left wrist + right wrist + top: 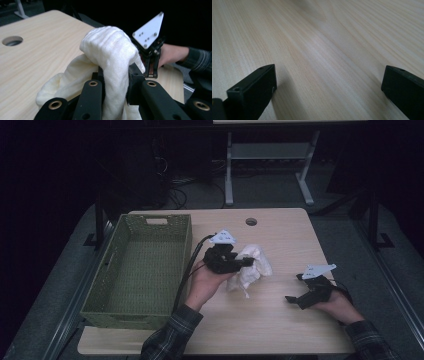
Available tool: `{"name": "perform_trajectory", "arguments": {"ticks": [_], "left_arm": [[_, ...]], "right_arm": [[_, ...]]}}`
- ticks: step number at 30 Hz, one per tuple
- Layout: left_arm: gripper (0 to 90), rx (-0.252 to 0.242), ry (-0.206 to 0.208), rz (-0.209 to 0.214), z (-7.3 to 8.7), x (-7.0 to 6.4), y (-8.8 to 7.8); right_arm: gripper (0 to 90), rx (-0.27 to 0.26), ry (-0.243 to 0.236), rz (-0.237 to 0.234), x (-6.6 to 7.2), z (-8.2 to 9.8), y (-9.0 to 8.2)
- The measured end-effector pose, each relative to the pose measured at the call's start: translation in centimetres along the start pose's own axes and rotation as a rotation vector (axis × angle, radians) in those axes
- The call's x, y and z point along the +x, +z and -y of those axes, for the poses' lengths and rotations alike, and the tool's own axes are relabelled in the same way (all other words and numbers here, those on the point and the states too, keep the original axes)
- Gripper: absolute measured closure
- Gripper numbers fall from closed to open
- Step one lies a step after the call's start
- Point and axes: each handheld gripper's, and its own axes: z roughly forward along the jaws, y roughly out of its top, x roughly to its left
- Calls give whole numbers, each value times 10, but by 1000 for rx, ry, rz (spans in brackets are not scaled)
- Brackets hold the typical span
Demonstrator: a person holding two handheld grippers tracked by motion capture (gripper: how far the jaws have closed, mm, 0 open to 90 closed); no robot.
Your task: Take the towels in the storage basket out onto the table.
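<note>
Left gripper [248,262], mid-frame in the high view, pinches a white cloth [252,266] tight between its jaws; the cloth hangs onto the table [280,320]. Picking up looks like the step in hand. Next it likely needs a lift and a carry left to the green basket [105,285]. Right gripper [292,299], lower right, rests wide open, holding nothing. Nothing blocks the way but the basket's wall.

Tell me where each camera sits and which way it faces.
High view: above the person's side, looking down on table, basket, both forearms.
Left gripper view: along the left tongs clamping the cloth; the right tongs beyond.
Right gripper view: between open jaws onto bare tabletop.
High and left views share the cloth.
</note>
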Motion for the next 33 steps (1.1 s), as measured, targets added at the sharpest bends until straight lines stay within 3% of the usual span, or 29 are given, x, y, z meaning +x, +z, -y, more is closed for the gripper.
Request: {"name": "perform_trajectory", "arguments": {"ticks": [5,10,22,26,33], "left_arm": [[767,30,4,-1,9,-3,14],[765,94,0,13,25,-1,34],[748,195,-4,20,59,7,60],[722,261,27,56,75,5,71],[717,311,36,97,88,6,80]], "right_arm": [[0,-1,1,0,0,0,0],[0,0,0,0,0,0,0],[0,-2,-16,-7,-1,0,0],[0,-2,-16,-7,-1,0,0],[0,-2,-16,-6,-1,1,0]]}}
